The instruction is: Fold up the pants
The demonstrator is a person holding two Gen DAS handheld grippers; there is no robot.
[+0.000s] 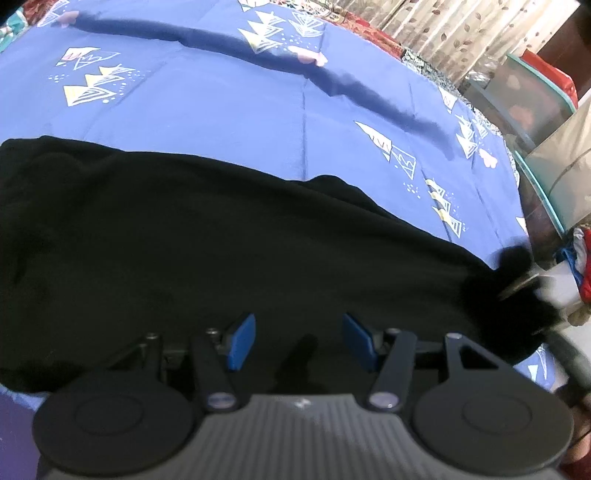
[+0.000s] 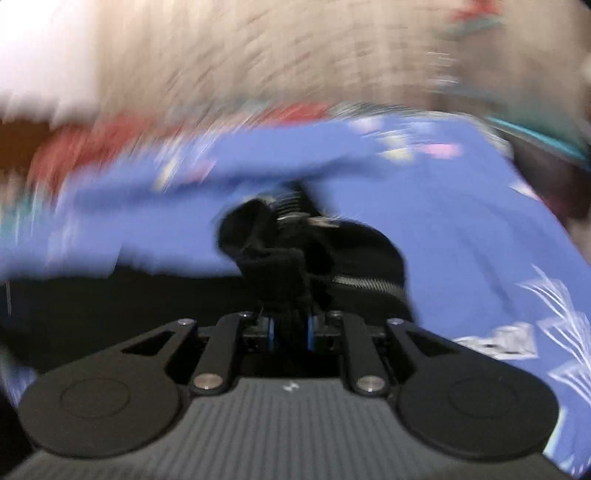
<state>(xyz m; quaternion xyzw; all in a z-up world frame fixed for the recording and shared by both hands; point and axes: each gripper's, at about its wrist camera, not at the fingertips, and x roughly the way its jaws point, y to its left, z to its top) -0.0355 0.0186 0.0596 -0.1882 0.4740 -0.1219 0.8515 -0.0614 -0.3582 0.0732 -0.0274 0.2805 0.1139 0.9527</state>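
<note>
**A:** Where are the pants [image 1: 184, 258] right now?

**B:** They lie spread across the near part of the bed, on the blue bedsheet [image 1: 258, 122] with the white triangle prints. In your left wrist view the black cloth fills the lower half, with its far edge running from upper left down to the right.

**A:** And my left gripper [image 1: 299, 341]?

**B:** You hold it over the black cloth with its jaws apart. The blue pads [image 1: 242, 341] stand clear of each other, and nothing is pinched between them; only the flat cloth shows below the gap.

**A:** What about the right gripper [image 2: 290, 334]?

**B:** Your right wrist view is heavily blurred, but the centre is readable. The jaws are drawn close together, and a bunched fold of the black pants [image 2: 280, 266] rises from between the pads, so you are gripping the cloth there. A zipper [image 2: 369, 286] shows just right of that bunch.

**A:** Can you see that gripper from the left side?

**B:** Only as a dark blurred shape at the right edge of the pants; I cannot tell any detail.

**A:** Anything else around?

**B:** Leaf-print curtains [image 1: 461, 33] hang beyond the bed.
</note>
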